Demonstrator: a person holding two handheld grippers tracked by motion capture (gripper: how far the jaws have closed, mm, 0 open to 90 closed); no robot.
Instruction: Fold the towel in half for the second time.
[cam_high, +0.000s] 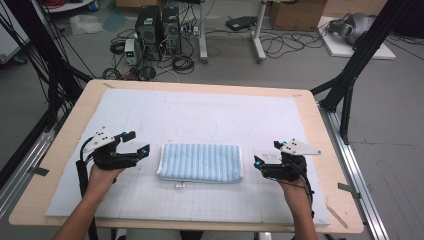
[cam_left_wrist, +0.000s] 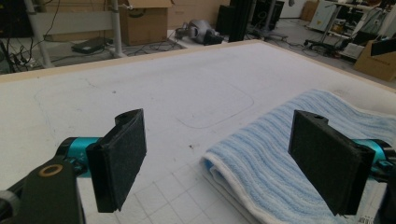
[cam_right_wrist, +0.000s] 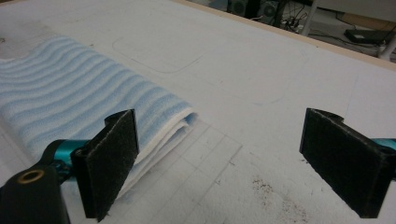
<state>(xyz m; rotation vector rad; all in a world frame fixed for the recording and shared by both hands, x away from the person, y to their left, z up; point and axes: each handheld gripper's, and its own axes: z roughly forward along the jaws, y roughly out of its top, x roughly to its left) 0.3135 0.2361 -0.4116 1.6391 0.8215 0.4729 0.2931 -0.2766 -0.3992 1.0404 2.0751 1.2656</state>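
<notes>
The left gripper (cam_high: 136, 143) sits low over the white mat (cam_high: 200, 112), held by the left hand (cam_high: 102, 177). Its jaws are wide apart and hold nothing. They point toward the left end of the folded towel (cam_high: 201, 162), just beside it but not touching. The forearm comes up from the bottom edge, leaning a little to the right.

The right gripper (cam_high: 266, 154) is held by the right hand (cam_high: 290, 187) on the other side. Its jaws are wide apart too, with nothing in them. They point at the right end of the towel, close by.

The towel is blue with white stripes. It lies flat in the middle of the mat, between the two grippers. A small white tag (cam_high: 180, 185) sticks out at its near edge.

The mat covers a wooden table (cam_high: 322, 135). Behind the table, on the floor, stand two black computers (cam_high: 159, 29) with many cables (cam_high: 280, 45)
</notes>
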